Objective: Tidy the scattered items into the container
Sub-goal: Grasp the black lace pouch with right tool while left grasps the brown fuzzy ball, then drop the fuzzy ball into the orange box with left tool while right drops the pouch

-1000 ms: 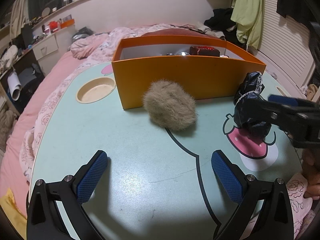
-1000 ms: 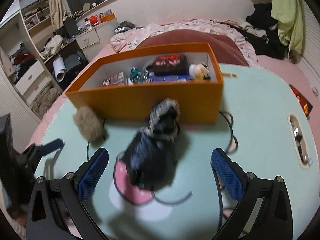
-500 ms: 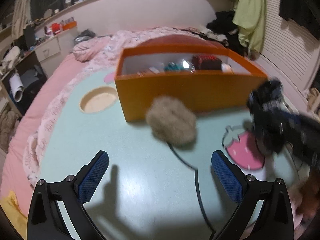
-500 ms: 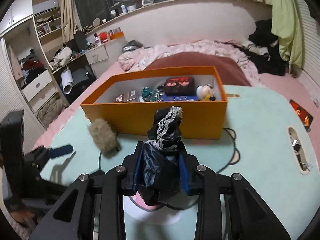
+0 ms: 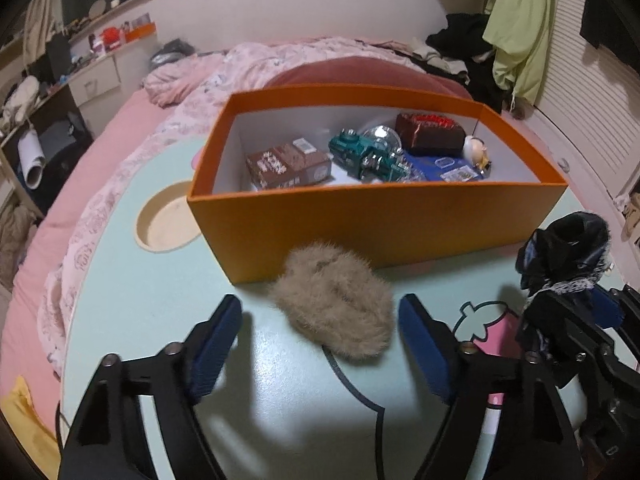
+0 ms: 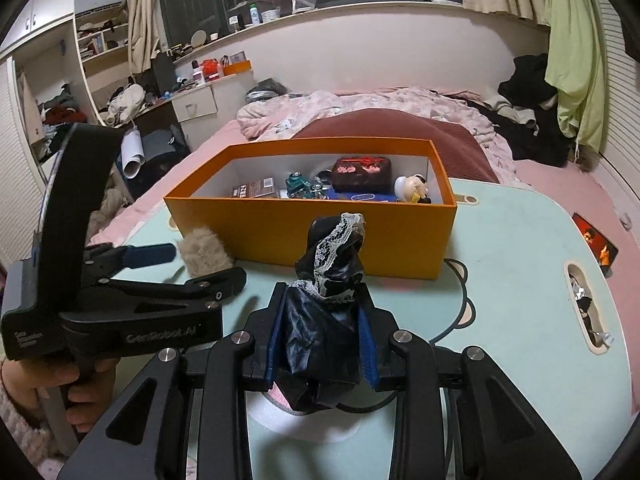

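Note:
An orange box [image 5: 380,220] [image 6: 304,236] stands on the mint-green table [image 5: 160,320] [image 6: 520,280]. A beige fluffy ball [image 5: 332,308] [image 6: 204,256] lies against the box's front wall. My left gripper [image 5: 320,348] [image 6: 192,268] straddles the ball's near side. Its jaws are closing, and the blue pads [image 5: 216,348] stand just clear of the fur. My right gripper [image 6: 320,340] [image 5: 568,320] is shut on a black satin cloth with white lace trim [image 6: 328,280] [image 5: 560,252], held upright in front of the box.
The box holds several things: a brown packet [image 5: 288,166], a green toy [image 5: 360,154], a dark red pouch [image 6: 362,172], a small figure [image 6: 412,190]. A round recess [image 5: 168,220] lies left of the box, a slot [image 6: 586,308] near the table's right edge. Pink bedding [image 5: 120,168] surrounds the table.
My right gripper shut on the black cloth and raised it off the table. My left gripper moved forward up to the fluffy ball, and its jaws narrowed around it.

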{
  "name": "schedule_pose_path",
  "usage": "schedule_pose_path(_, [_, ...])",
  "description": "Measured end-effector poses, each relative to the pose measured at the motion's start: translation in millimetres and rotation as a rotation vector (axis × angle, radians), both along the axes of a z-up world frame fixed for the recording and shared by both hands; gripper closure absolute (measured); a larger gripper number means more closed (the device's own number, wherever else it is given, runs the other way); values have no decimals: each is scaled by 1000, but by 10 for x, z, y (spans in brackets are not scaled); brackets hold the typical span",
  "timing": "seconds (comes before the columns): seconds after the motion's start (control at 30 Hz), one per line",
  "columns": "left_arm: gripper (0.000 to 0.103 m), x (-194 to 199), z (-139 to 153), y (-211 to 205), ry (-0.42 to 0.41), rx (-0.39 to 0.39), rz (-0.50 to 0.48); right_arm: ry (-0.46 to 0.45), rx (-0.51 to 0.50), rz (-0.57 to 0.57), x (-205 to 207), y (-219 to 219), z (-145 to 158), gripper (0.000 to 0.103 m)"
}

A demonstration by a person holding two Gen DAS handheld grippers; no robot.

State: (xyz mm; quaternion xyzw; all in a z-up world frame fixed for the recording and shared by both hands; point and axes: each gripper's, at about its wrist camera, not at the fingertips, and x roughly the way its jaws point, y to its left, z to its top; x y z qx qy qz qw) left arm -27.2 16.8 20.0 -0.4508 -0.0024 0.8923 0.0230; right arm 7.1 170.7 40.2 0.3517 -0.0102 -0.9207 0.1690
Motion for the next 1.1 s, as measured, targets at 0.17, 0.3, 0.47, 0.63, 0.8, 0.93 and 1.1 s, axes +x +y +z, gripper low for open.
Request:
schedule_pose_path(0.17, [59, 23, 0, -27, 10, 14, -2, 0, 4, 0, 15, -4, -5, 70])
schedule_pose_path(0.3, [64, 120, 15, -21, 42, 32, -28, 0, 5, 1, 17, -7, -5, 70])
schedule_pose_path(0.47, [64, 297, 52, -51, 76, 47, -44, -2, 8, 2, 19, -14, -4, 70])
schedule_pose_path(0.63, [64, 466, 148, -57, 125, 41, -58, 1, 12, 3, 22, -24, -5, 70])
schedule_pose_path(0.8, [64, 595, 208, -24, 162, 13, -82, 1, 12, 3, 23, -29, -5, 70])
schedule_pose_path(0.93, [64, 652, 266, 2, 189, -11, -90, 5, 18, 3, 24, -35, -8, 70])
schedule_pose_path(1.1, [64, 654, 454, 40, 225, -13, -123, 13, 43, 14, 8, -74, 54, 70])
